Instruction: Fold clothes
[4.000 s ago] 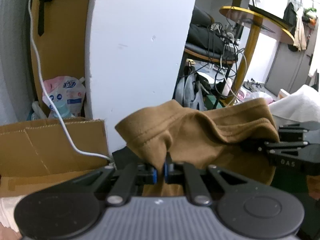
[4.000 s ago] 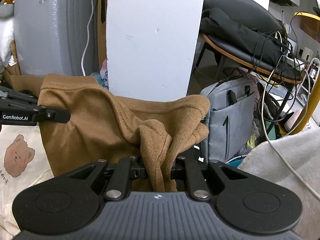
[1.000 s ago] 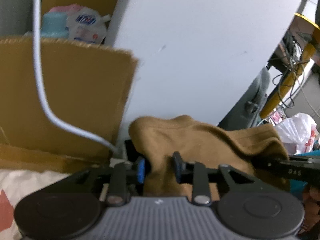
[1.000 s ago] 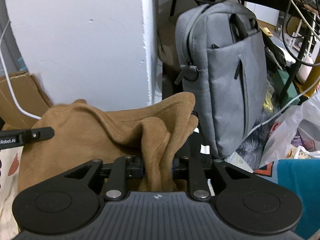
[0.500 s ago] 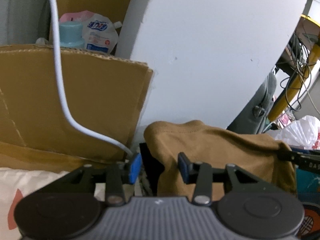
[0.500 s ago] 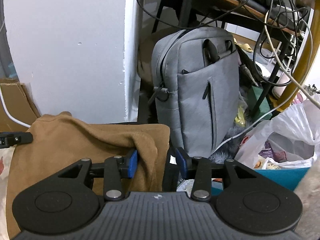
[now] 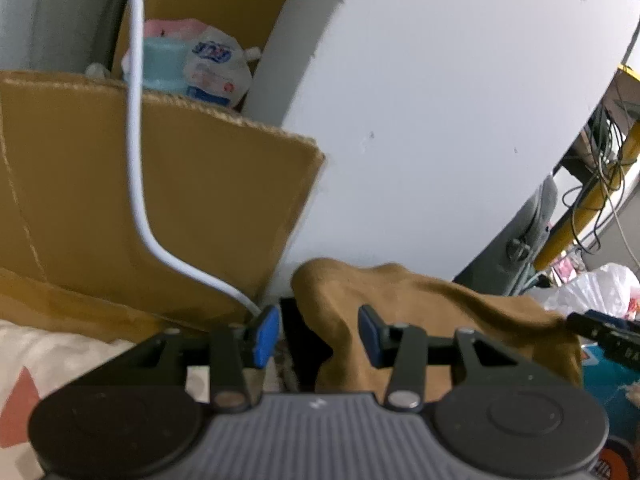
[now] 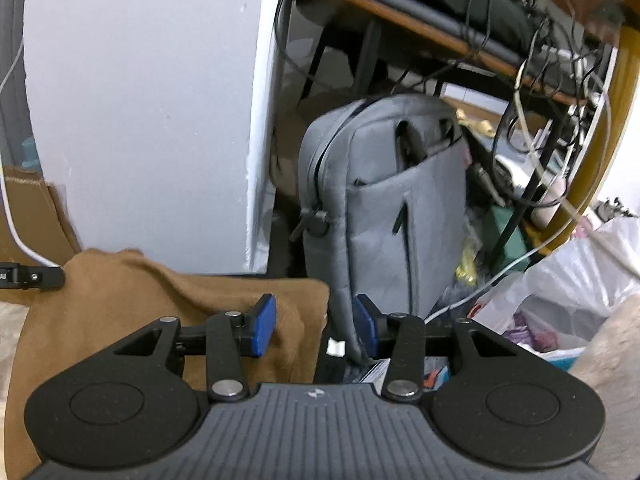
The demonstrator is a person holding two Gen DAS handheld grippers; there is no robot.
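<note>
the white panel [image 7: 420, 128] fills the upper middle and right of the left wrist view and the upper left of the right wrist view [image 8: 140, 120]. left of it in the left view stands a cardboard sheet [image 7: 160, 220], with a white cable [image 7: 136, 160] running down its face to the lower middle of the frame. in the right view a grey bag [image 8: 392, 208] stands upright in the middle, just right of the panel's edge, with tangled wires [image 8: 540, 100] and a plastic bag [image 8: 580, 272] at the right.

the brown garment [image 7: 440, 320] lies in the lower right of the left view and the lower left of the right view [image 8: 140, 312], spread low and loosely rumpled. a printed cloth [image 7: 60, 360] shows in the lower left corner of the left view.

the left tool [image 7: 318, 332] has its jaws parted and opening. a fold of the garment rises between them, close to the right pad [image 7: 370, 334], but i cannot see it pinched; the left pad stands clear of it.

the right tool [image 8: 316, 324] has its jaws apart and closing. the garment's edge lies behind and just under the left pad [image 8: 262, 324]; the gap itself shows mostly dark space and the bag's base. neither pad presses on the cloth.

each tool's tip shows at the edge of the other's view, at the garment's far corner.
</note>
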